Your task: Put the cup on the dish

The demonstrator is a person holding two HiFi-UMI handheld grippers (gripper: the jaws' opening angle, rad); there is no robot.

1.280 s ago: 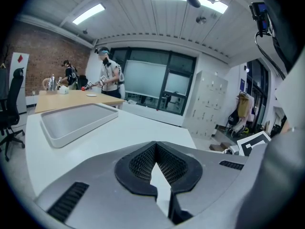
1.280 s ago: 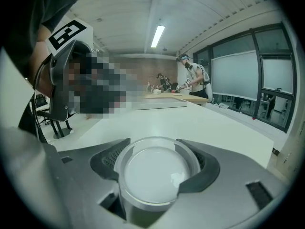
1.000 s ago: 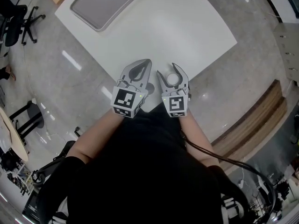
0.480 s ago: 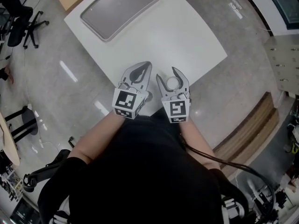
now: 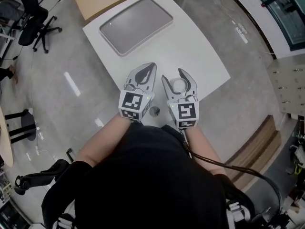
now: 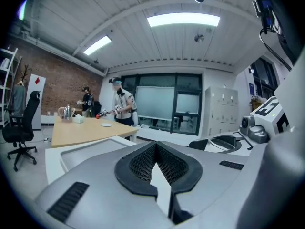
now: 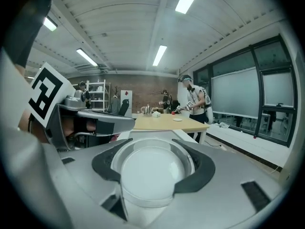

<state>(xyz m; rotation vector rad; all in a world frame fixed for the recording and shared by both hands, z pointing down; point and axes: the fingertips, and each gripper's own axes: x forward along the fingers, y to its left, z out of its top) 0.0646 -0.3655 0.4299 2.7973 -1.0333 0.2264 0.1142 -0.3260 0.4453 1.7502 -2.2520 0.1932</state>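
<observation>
Translucent white plastic, the small round cup [image 7: 152, 173] sits clamped between the black-padded fingers of the right gripper [image 5: 177, 78], filling the curved hollow between them. Just left of those fingers, the left gripper [image 5: 149, 69] has its own fingers drawn together at the tips, with nothing between them. Both grippers are level and side by side over the near edge of the square white table [image 5: 195, 46]. Ahead of the fingertips and well apart from them, towards the left, the flat grey rectangular dish [image 5: 136, 25] lies on the table's far part. Beyond it stands a light wooden table [image 6: 86, 128], where people [image 6: 121, 106] are standing. A black office chair [image 5: 35, 13] is far off to the left.
</observation>
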